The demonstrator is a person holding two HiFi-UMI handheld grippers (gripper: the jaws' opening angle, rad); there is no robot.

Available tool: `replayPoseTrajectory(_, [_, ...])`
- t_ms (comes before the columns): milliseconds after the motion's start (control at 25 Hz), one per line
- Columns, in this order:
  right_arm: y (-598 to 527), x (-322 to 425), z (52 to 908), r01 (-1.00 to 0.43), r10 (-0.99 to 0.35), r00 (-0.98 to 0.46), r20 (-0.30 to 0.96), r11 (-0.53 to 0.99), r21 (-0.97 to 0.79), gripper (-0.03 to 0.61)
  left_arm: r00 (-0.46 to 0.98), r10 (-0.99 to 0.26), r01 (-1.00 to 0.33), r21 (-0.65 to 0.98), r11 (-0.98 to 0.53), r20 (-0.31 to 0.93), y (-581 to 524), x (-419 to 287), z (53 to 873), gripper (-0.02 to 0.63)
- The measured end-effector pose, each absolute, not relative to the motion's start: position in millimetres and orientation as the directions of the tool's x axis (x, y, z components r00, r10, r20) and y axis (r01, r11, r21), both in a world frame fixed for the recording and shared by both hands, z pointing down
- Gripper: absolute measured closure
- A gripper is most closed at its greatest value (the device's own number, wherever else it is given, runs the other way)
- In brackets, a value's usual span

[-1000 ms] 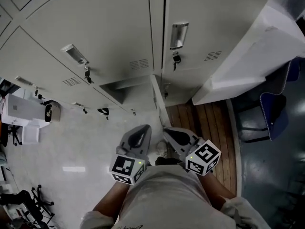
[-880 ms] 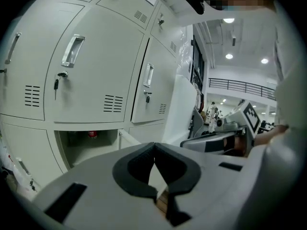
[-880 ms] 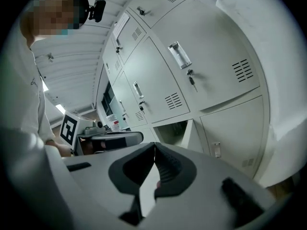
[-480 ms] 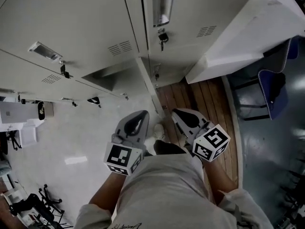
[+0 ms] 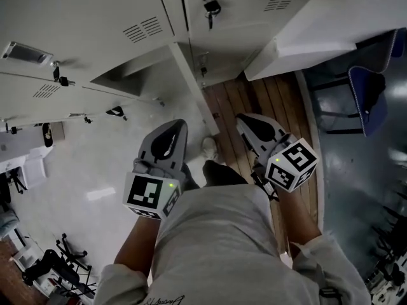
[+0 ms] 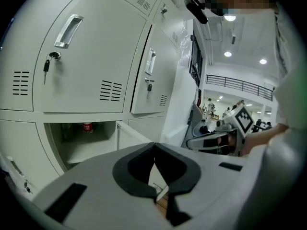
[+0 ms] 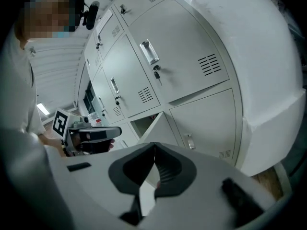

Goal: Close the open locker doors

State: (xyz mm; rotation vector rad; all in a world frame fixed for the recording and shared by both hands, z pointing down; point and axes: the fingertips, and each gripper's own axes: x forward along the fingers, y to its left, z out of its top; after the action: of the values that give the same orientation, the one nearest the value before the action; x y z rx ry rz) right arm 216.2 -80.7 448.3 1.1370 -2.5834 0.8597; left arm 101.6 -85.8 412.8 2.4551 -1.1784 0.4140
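My left gripper (image 5: 177, 127) and right gripper (image 5: 245, 119) both have jaws pressed together on nothing, so I would push the open locker door (image 5: 191, 88), low ahead in the bottom row, on its outer face near the free edge

1. Left claw (image 6: 154, 146): jaws pressed together, nothing between them.
2. Beyond it, a bottom-row locker compartment (image 6: 72, 145) stands open; its door (image 6: 133, 137) angles out toward the camera.
3. Red-labelled container (image 6: 87, 127) at the back of the compartment.
4. Upper locker door (image 6: 86, 61) shut, key (image 6: 46, 67) hanging in its lock.
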Motion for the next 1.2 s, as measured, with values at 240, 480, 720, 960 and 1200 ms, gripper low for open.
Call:
replayPoseTrajectory(240, [-77.8,204.3,463.5,-0.735,-0.604,-0.676,0.422,0.513,-0.444,0.551,0.602,-0.673,-0.793,0.222,-0.568,0.431,-86.3,84.7,417.9,0.598])
replayPoseTrajectory(480, [-77.1,196.9,473.6,-0.750,-0.605,-0.660,0.446,0.490,-0.444,0.551,0.608,-0.664,-0.788,0.232,-0.570,0.434,-86.1,70.9,422.8,0.598])
replayPoseTrajectory(720, [-75.7,186.6,479.6,-0.750,-0.595,-0.660,0.459,0.487,-0.446,0.551,0.612,-0.656,-0.785,0.238,-0.572,0.441,-83.3,60.4,425.2,0.598])
replayPoseTrajectory(960, [-70.4,178.6,486.1,-0.754,-0.584,-0.656,0.479,0.480,-0.448,0.551,0.607,-0.662,-0.790,0.241,-0.564,0.440,-79.5,44.5,424.9,0.598])
replayPoseTrajectory(1200, [-67.1,170.1,487.3,-0.760,-0.578,-0.650,0.493,0.485,-0.434,0.551,0.597,-0.668,-0.798,0.243,-0.552,0.444,-74.0,23.5,426.5,0.598])
